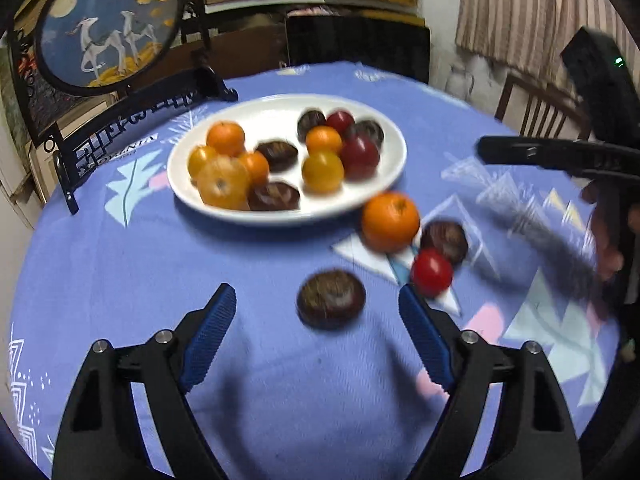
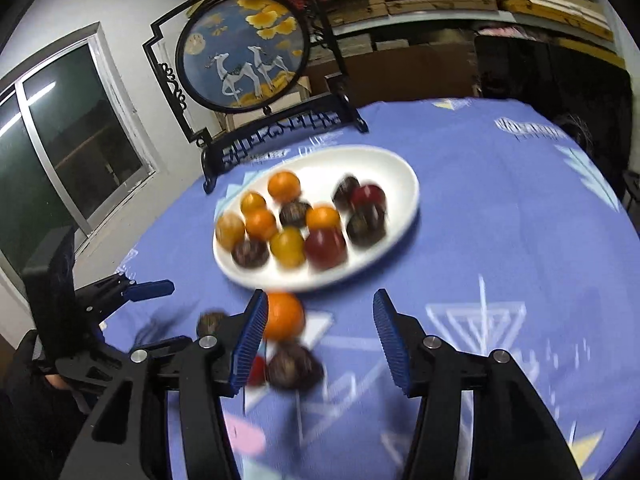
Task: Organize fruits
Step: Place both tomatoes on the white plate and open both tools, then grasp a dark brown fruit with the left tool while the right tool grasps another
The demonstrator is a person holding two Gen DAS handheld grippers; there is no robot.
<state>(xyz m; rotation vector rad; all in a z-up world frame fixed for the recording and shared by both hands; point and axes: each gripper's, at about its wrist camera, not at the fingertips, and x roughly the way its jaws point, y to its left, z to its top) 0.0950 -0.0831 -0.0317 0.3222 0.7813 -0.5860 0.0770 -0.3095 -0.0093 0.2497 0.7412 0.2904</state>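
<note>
A white plate (image 1: pixel 188 184) (image 2: pixel 404 168) on the blue tablecloth holds several orange, yellow, dark red and dark brown fruits. In front of it four loose fruits lie on the cloth: an orange (image 1: pixel 390 222) (image 2: pixel 285 316), a red fruit (image 1: pixel 432 272) (image 2: pixel 256 370) and two dark brown fruits (image 1: pixel 444 240) (image 2: pixel 294 364). The nearest dark brown fruit (image 1: pixel 331 299) (image 2: pixel 212 324) lies just beyond my open left gripper (image 1: pixel 316 294), untouched. My right gripper (image 2: pixel 320 298) stands open and empty above the cloth. The orange sits beside its left fingertip (image 2: pixel 258 312).
A round framed deer picture (image 1: pixel 108 24) (image 2: pixel 244 48) on a black stand rises behind the plate at the table's far edge. A wooden chair (image 1: pixel 540 108) stands at the right. A window (image 2: pixel 60 140) is on the left wall, and stacked shelves fill the back.
</note>
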